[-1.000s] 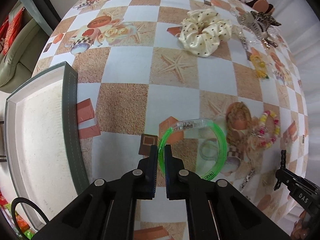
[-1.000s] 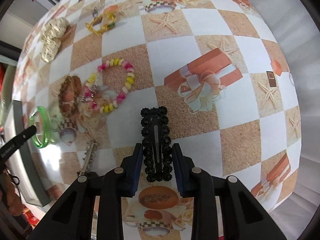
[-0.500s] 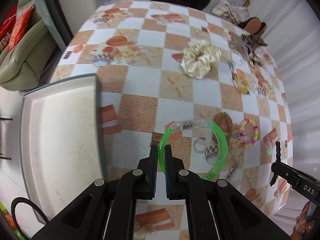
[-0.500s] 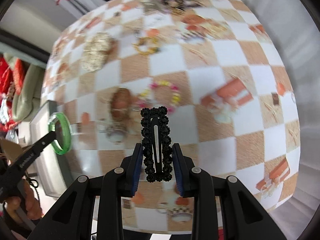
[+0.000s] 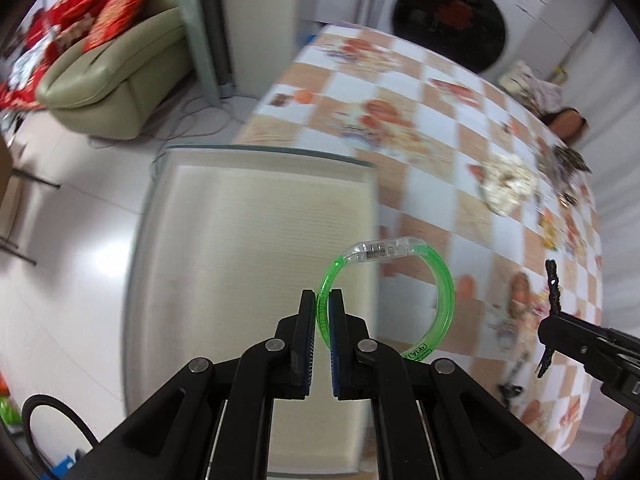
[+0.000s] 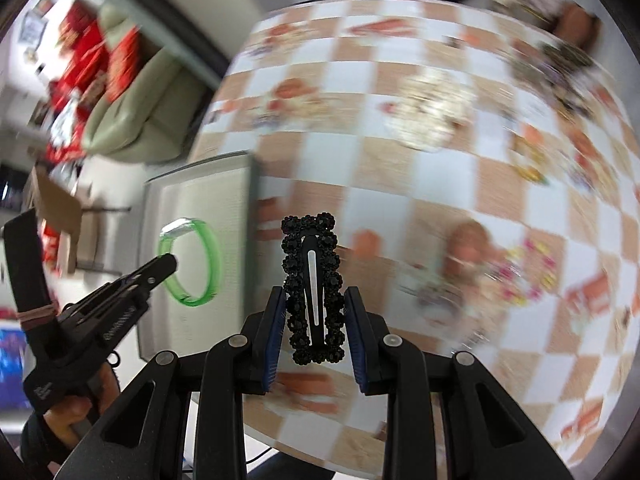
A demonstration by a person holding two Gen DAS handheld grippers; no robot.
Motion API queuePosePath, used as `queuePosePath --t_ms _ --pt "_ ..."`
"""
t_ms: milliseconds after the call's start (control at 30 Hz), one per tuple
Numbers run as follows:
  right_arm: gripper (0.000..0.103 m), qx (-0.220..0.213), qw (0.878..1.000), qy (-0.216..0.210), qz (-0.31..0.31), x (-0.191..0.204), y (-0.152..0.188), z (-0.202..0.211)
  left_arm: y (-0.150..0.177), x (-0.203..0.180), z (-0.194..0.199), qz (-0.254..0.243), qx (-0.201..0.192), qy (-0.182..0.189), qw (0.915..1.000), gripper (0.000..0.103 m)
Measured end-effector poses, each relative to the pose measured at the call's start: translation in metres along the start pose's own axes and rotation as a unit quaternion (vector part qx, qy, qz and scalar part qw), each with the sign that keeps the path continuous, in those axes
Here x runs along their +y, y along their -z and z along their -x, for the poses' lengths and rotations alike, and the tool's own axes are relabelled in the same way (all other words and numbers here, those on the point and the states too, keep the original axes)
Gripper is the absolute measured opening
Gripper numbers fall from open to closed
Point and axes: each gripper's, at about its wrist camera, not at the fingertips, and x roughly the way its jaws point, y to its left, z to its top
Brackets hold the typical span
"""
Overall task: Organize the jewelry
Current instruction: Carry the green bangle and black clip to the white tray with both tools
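My left gripper (image 5: 322,298) is shut on a green translucent bangle (image 5: 444,292) with a clear clasp and holds it in the air over the right edge of the cream-lined jewelry tray (image 5: 248,240). In the right wrist view the bangle (image 6: 210,256) hangs over the tray (image 6: 224,200) in the left gripper (image 6: 168,260). My right gripper (image 6: 314,300) is shut on a black beaded hair clip (image 6: 312,280), held above the checkered table beside the tray. The clip (image 5: 552,280) also shows in the left wrist view.
The checkered tablecloth (image 5: 420,128) carries a cream scrunchie (image 5: 508,184), a bead bracelet (image 6: 532,272) and several more pieces at the far right (image 5: 568,164). A sofa (image 5: 108,72) and a washing machine (image 5: 448,20) stand beyond the table.
Both grippers have lifted and swung left toward the tray with their items. The bangle, over the table before, now hangs over the tray's right edge.
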Motion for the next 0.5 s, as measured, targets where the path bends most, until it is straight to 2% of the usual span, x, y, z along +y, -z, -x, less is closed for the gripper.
queuePosePath --t_ms 167,300,500 --pt "0.032 0.014 0.998 -0.017 0.051 0.055 -0.022 -0.032 -0.011 0.043 -0.017 0.023 0.000 -0.031 0.9993 0.011" --pt "0.032 0.029 0.996 -0.014 0.085 0.090 -0.039 -0.064 -0.021 0.070 -0.036 0.039 0.004 -0.046 0.9982 0.011" --pt "0.032 0.054 0.995 -0.016 0.077 0.108 -0.063 -0.110 -0.027 0.083 -0.060 0.035 0.015 -0.062 0.9973 0.011"
